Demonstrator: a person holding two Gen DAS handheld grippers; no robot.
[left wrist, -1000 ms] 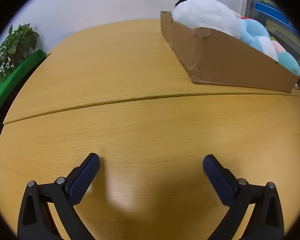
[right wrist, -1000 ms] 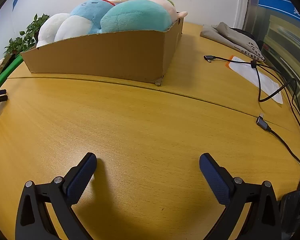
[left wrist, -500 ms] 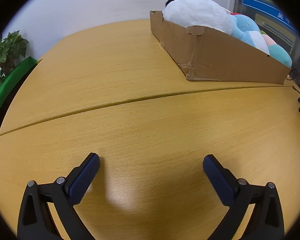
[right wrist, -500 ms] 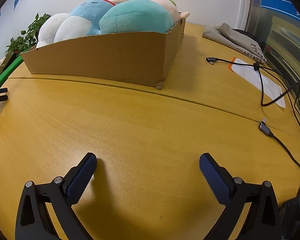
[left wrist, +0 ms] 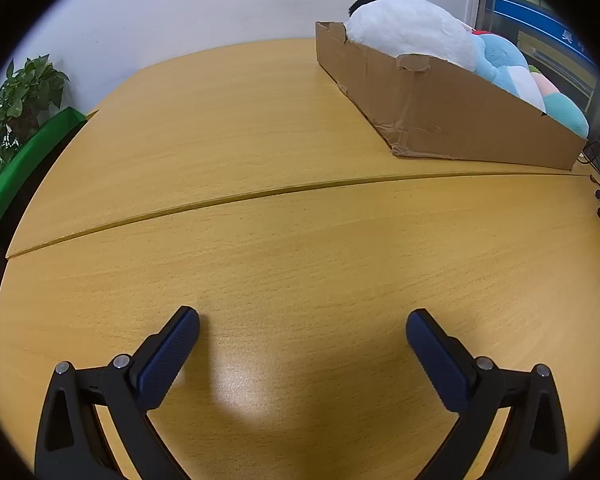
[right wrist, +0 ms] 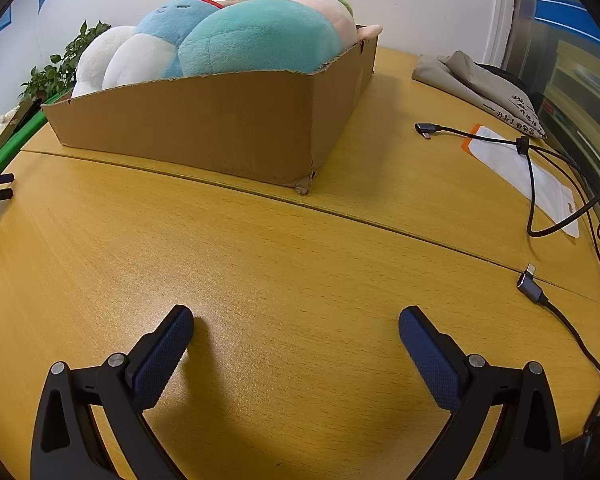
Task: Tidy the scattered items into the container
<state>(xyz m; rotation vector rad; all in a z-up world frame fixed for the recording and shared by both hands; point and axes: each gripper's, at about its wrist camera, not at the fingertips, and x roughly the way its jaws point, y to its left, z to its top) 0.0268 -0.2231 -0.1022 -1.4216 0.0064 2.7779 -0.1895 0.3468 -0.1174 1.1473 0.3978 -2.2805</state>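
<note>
A brown cardboard box (right wrist: pixel 228 128) stands at the back of the wooden table and also shows in the left wrist view (left wrist: pixel 452 120) at the far right. It holds several plush toys: a white one (left wrist: pixel 408 34), a light blue one (right wrist: pixel 164 28), a teal one (right wrist: pixel 260 36) and a pink one (right wrist: pixel 332 12). My left gripper (left wrist: pixel 302 320) is open and empty low over bare table, well short of the box. My right gripper (right wrist: pixel 296 316) is open and empty low over the table in front of the box.
Black USB cables (right wrist: pixel 532 184) and a white plastic pouch (right wrist: pixel 520 168) lie at the right of the table, with a grey cloth bag (right wrist: pixel 480 80) behind. A potted plant (left wrist: pixel 16 100) and a green ledge (left wrist: pixel 16 176) sit past the left edge.
The left wrist view has swung back leftward over the last half second, so the box sits further right. The right view barely shifts. Both grippers stay open and empty.
</note>
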